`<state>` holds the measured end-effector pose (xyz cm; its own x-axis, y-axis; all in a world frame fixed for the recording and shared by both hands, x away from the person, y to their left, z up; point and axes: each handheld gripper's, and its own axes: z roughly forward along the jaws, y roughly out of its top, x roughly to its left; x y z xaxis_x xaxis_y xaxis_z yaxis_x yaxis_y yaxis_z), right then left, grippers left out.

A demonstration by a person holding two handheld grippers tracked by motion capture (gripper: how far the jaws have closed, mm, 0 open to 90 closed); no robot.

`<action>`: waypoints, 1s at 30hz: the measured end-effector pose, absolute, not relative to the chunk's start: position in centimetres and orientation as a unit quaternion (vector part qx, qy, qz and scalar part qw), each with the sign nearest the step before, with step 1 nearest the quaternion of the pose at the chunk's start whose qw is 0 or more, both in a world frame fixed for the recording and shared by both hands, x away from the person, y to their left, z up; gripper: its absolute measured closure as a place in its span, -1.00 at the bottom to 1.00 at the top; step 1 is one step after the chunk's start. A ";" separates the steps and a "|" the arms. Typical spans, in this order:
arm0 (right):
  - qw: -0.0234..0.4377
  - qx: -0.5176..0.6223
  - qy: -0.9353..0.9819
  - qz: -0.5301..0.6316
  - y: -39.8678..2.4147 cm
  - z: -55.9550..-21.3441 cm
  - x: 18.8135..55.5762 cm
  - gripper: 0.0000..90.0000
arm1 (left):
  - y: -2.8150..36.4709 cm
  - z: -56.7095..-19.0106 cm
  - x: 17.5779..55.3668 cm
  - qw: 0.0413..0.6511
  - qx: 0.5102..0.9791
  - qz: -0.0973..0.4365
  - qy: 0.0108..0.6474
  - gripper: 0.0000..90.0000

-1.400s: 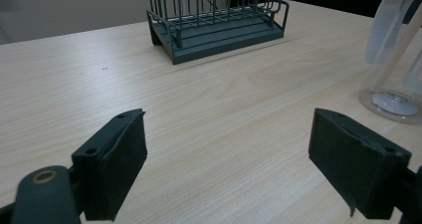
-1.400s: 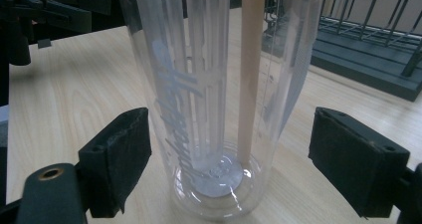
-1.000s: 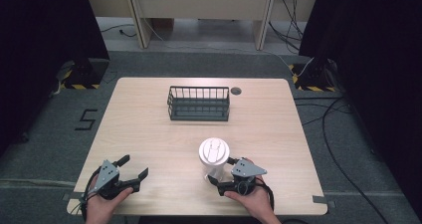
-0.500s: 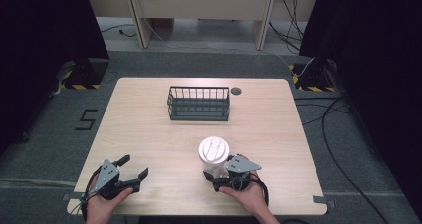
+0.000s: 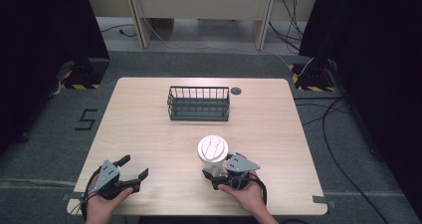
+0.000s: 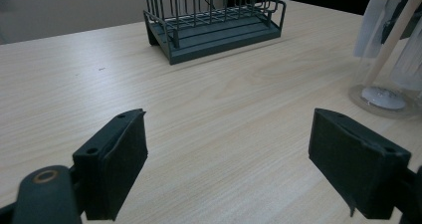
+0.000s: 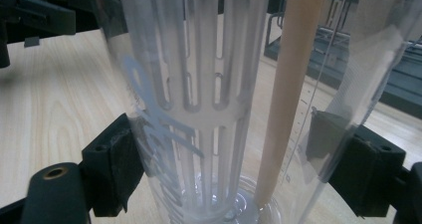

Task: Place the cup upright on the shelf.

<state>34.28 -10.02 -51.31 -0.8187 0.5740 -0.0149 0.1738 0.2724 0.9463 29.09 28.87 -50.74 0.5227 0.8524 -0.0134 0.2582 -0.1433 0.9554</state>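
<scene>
While the right claw [image 5: 215,173] has its jaws either side of the clear lidded cup [image 5: 213,152] near the worktop's [image 5: 149,134] front edge, whether the pads press its wall is hard to tell. Sticks inside the cup blur through the plastic. Well apart, the left claw [image 5: 134,167] gapes wide, holding nothing.

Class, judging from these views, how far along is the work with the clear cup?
Done: the right hand-held gripper has its jaws around the clear cup, which stands on the table. In hand: closing the grasp. Probably left: lifting it, perhaps toward the wire basket. The left hand-held gripper sits open, idle.
</scene>
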 end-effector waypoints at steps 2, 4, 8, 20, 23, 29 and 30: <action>0.181 0.242 0.776 0.554 -10.0 -51.2 34.3 -0.59 | 28.9 -50.7 29.1 0.521 0.700 0.285 0.397 -0.67; 0.184 0.242 0.773 0.557 -10.1 -50.8 34.5 -0.59 | 28.9 -50.7 29.1 0.521 0.700 0.286 0.397 -0.67; 0.187 0.244 0.770 0.560 -10.1 -50.4 34.7 -0.59 | 28.9 -50.7 29.1 0.521 0.699 0.286 0.397 -0.67; 0.198 0.246 0.764 0.563 -10.0 -49.1 35.9 -0.58 | 29.0 -50.7 29.1 0.522 0.698 0.285 0.398 -0.67; 0.201 0.247 0.761 0.565 -9.9 -48.9 36.1 -0.58 | 29.0 -50.7 29.1 0.522 0.698 0.286 0.397 -0.67; 0.208 0.251 0.759 0.564 -9.9 -48.3 36.9 -0.58 | 29.0 -50.7 29.1 0.523 0.698 0.285 0.398 -0.67; 0.209 0.253 0.756 0.566 -9.9 -48.2 37.2 -0.58 | 29.0 -50.7 29.1 0.523 0.698 0.285 0.398 -0.67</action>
